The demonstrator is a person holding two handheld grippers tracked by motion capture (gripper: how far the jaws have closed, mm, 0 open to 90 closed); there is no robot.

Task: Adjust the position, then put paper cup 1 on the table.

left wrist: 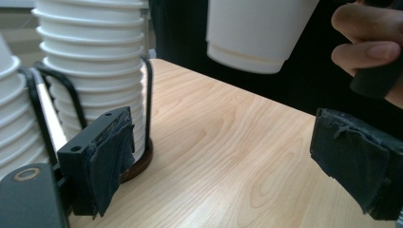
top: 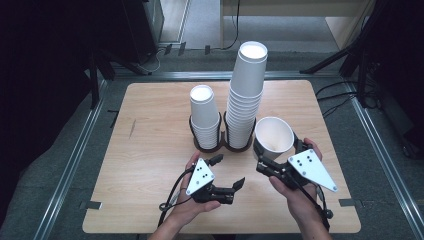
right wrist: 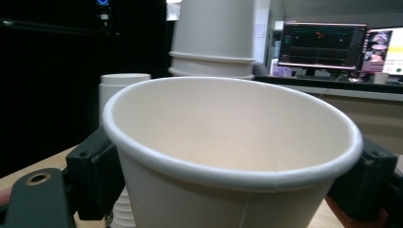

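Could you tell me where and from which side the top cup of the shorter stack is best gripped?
Probably by the wall of the top cup, just under its rolled rim, coming level from the near, open side. The shorter stack stands upright in a holder with the taller stack close beside it, so the near side is clearest for the left gripper.
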